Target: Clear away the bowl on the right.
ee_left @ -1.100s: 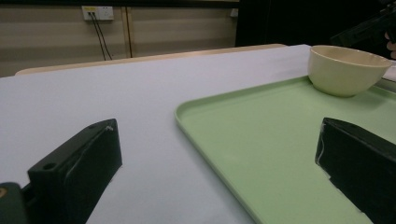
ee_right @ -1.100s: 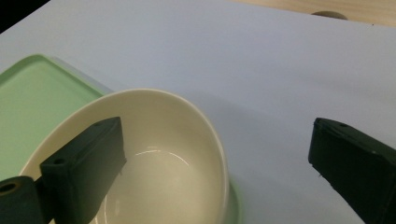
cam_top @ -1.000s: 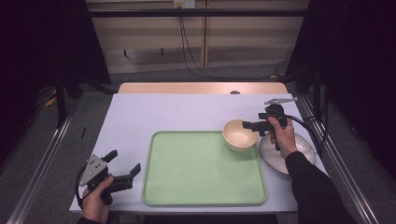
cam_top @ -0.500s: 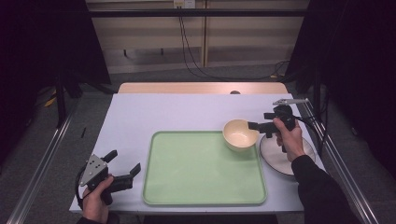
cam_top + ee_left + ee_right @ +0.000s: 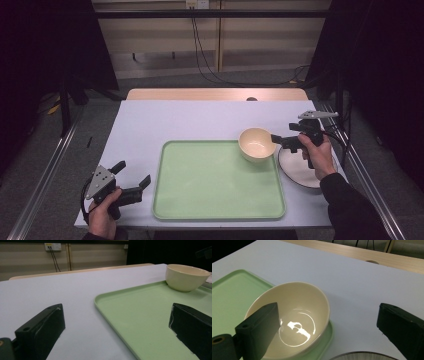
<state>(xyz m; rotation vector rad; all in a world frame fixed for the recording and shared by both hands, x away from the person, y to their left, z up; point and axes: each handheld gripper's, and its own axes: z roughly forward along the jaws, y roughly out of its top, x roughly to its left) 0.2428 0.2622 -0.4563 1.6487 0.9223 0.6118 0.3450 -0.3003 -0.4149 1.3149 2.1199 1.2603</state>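
The bowl (image 5: 256,143) is flanked closely by the wide-open, empty right claw (image 5: 278,140); the left claw (image 5: 133,176), also spread empty, is kept well apart.

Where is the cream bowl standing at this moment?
In the high view the cream bowl stands in the far right corner of the green tray, beside the plate, with the open right gripper at its rim.

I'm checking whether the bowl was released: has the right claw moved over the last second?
Yes. The right claw has drawn back to the right, away from the bowl resting on the tray's corner, and sits open above the plate.
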